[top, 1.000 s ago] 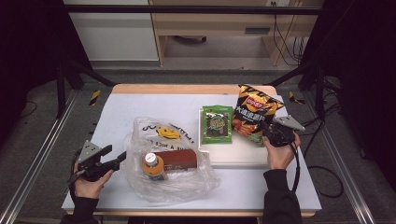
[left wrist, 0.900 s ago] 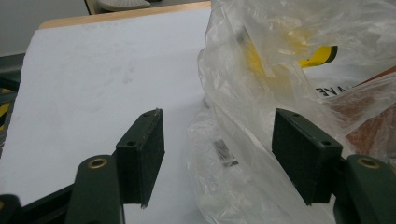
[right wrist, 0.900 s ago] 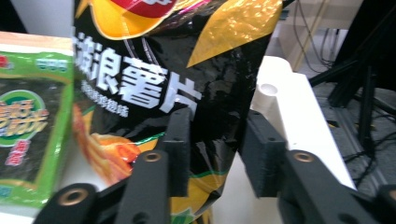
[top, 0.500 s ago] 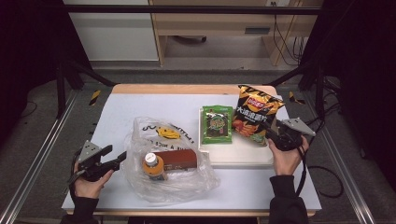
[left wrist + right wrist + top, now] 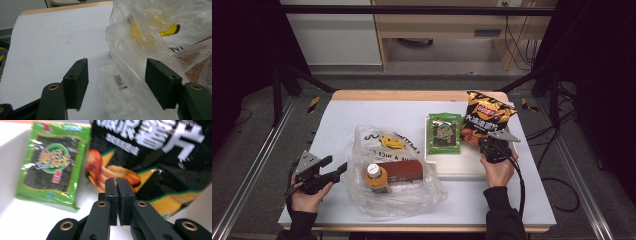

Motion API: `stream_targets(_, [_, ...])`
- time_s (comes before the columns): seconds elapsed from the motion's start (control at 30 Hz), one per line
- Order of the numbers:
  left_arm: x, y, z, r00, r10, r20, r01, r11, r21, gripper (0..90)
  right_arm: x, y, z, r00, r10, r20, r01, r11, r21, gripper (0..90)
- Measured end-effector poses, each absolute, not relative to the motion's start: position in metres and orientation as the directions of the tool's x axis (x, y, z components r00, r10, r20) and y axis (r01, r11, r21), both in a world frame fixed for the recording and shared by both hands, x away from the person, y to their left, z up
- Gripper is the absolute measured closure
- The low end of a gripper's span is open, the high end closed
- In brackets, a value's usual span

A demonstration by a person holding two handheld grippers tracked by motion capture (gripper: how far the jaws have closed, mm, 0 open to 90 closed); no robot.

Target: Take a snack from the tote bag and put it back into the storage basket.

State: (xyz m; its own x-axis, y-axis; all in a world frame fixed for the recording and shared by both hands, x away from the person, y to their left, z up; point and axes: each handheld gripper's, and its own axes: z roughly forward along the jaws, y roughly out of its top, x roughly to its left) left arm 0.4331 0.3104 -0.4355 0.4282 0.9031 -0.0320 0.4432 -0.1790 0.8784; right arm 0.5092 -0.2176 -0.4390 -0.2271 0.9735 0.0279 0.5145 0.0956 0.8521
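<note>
My left gripper (image 5: 337, 170) (image 5: 122, 82) is open at the table's front left, and the crumpled edge of a clear plastic bag (image 5: 392, 175) (image 5: 140, 50) lies between its jaws. Inside the bag are an orange-topped bottle (image 5: 374, 176), a brown box (image 5: 404, 170) and a yellow item (image 5: 392, 142) (image 5: 171, 28). My right gripper (image 5: 486, 145) (image 5: 116, 182) is shut, its jaws pressed together just in front of the lower edge of a black and yellow chip bag (image 5: 486, 117) (image 5: 160, 157). Left of that lies a green seaweed pack (image 5: 444, 132) (image 5: 50, 167).
The seaweed pack and the chip bag rest on a white tray (image 5: 462, 167) at the table's right middle. A white sheet (image 5: 362, 112) covers the table, with a wooden edge at the back. Black frame poles and cables stand around the table.
My right gripper swung out to the right and came back left to the chip bag's lower edge. The left gripper and the plastic bag have stayed where they were.
</note>
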Motion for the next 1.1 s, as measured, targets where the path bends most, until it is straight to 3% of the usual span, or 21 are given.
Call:
stream_targets(0.33, [0.433, 0.310, -0.436, 0.430, 0.902, -0.031, 0.445, -0.182, 0.877, 34.8, 0.510, -0.230, -0.441, -0.135, 0.989, -0.065, 0.541, 0.128, 0.831, 88.0])
stream_targets(1.1, [0.434, 0.310, -0.438, 0.437, 0.899, -0.028, 0.448, -0.190, 0.874, 35.2, 0.519, -0.246, -0.442, -0.015, 0.997, -0.082, 0.521, 0.077, 0.850, 81.0])
